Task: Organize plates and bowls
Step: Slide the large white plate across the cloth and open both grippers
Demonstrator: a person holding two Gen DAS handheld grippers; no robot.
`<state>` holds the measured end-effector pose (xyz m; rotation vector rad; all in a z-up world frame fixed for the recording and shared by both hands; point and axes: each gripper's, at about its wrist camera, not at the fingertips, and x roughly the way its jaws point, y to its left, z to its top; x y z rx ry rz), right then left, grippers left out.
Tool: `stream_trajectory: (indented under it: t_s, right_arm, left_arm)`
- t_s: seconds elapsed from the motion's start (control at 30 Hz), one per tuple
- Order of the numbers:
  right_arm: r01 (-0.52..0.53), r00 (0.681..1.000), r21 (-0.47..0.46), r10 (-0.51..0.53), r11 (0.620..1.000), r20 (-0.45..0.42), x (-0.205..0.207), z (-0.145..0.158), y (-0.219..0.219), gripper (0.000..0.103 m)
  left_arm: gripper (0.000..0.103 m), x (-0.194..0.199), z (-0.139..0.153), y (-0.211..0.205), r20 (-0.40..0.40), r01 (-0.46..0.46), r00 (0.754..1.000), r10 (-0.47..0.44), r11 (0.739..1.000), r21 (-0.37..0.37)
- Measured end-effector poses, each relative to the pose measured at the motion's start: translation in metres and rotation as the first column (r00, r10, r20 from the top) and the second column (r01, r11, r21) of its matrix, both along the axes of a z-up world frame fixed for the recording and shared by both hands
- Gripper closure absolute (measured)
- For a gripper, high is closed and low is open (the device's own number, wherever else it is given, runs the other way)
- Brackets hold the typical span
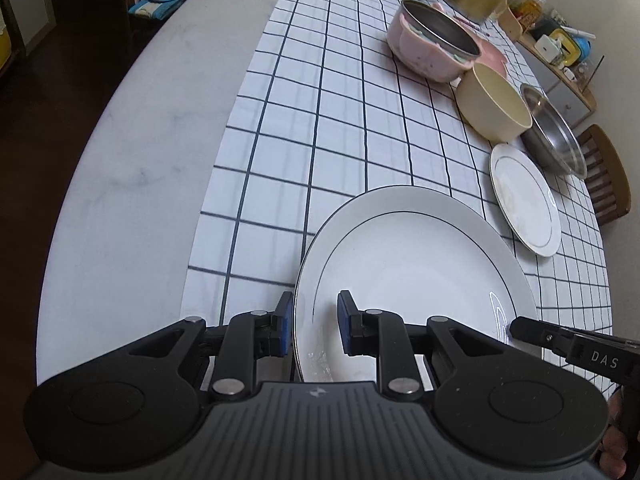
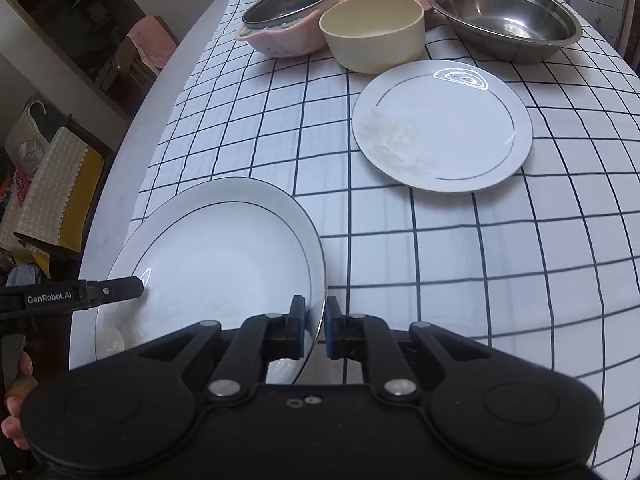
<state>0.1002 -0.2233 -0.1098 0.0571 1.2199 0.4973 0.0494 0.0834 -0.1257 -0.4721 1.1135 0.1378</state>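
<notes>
"DAS" reads in pale letters on the right gripper (image 1: pixel 510 326), poking in at the near right of the left wrist view. Over in the right wrist view, "GenRobot.AI" is printed along the left gripper (image 2: pixel 138 286) at the near left. Nothing else here is legible.
</notes>
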Motion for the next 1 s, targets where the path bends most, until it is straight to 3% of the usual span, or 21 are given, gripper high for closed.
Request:
stream_trajectory:
  t_s: [0.6, 1.0]
  right_arm:
    - [0.043, 0.999, -0.027, -0.044, 0.999, -0.007, -0.011, -0.013, -0.006, 0.092]
    - [0.068, 0.997, -0.08, -0.064, 0.995, 0.046, -0.02, 0.009, -0.009, 0.083]
  left_arm:
    - [0.082, -0.008, -0.013, -0.011, -0.034, 0.059, 0.998, -0.058, 0.998, 0.023]
    - [0.081, -0.021, 0.001, -0.005, -0.007, 0.042, 0.999, -0.042, 0.997, 0.059]
